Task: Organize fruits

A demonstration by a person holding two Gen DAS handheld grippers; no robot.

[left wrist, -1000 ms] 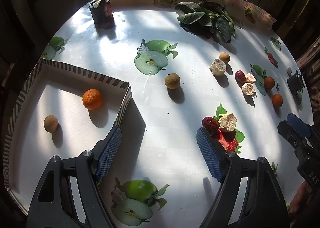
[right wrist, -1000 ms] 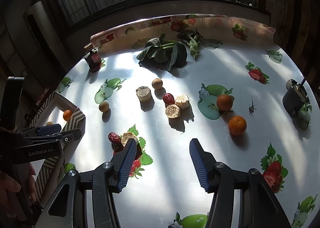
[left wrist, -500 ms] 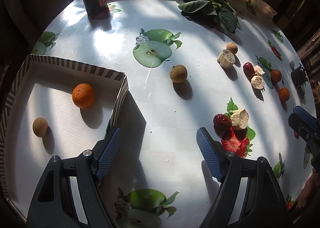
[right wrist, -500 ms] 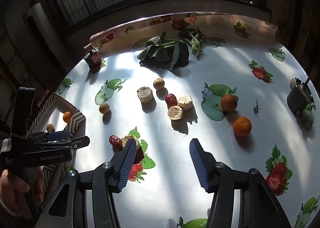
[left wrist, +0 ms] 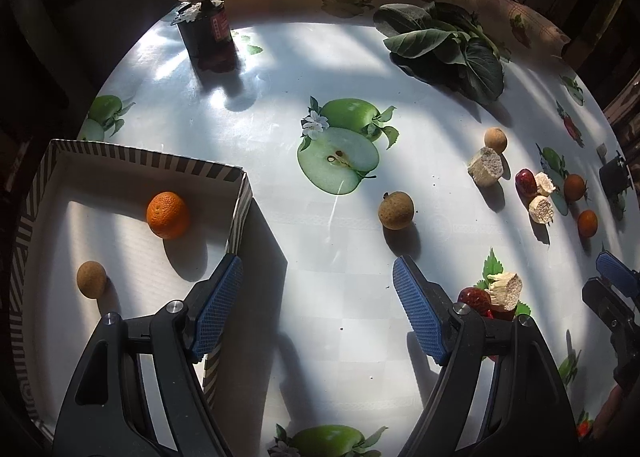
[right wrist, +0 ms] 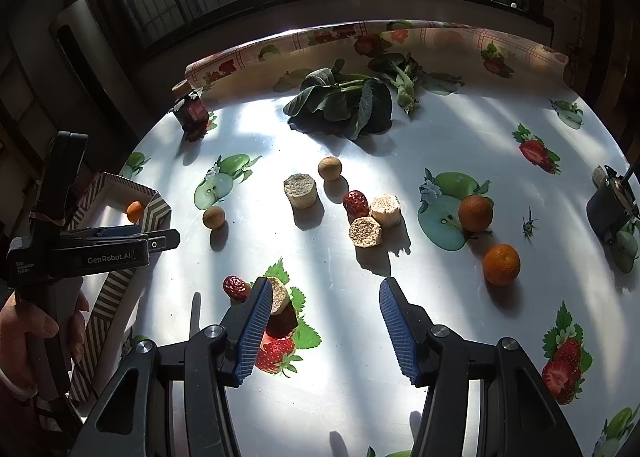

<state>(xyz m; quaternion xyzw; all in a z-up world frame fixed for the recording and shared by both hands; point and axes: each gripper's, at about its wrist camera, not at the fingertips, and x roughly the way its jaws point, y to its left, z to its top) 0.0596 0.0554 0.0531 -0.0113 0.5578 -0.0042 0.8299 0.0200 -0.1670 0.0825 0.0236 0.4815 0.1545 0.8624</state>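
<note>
Blue-padded left gripper [left wrist: 316, 297] and right gripper [right wrist: 324, 321] both hung wide open, holding nothing. Striped box [left wrist: 132, 157] held one orange [left wrist: 167, 215] and one longan [left wrist: 91, 279] (two done). Left on the table [left wrist: 280, 69]: nearest longan [left wrist: 396, 210], dates, two oranges [right wrist: 501, 264] farther out, another longan.

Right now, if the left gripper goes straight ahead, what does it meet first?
Probably bare tablecloth: nothing lies between the open left gripper's fingers. The brown longan sits slightly right of that line; depth is uncertain.
</note>
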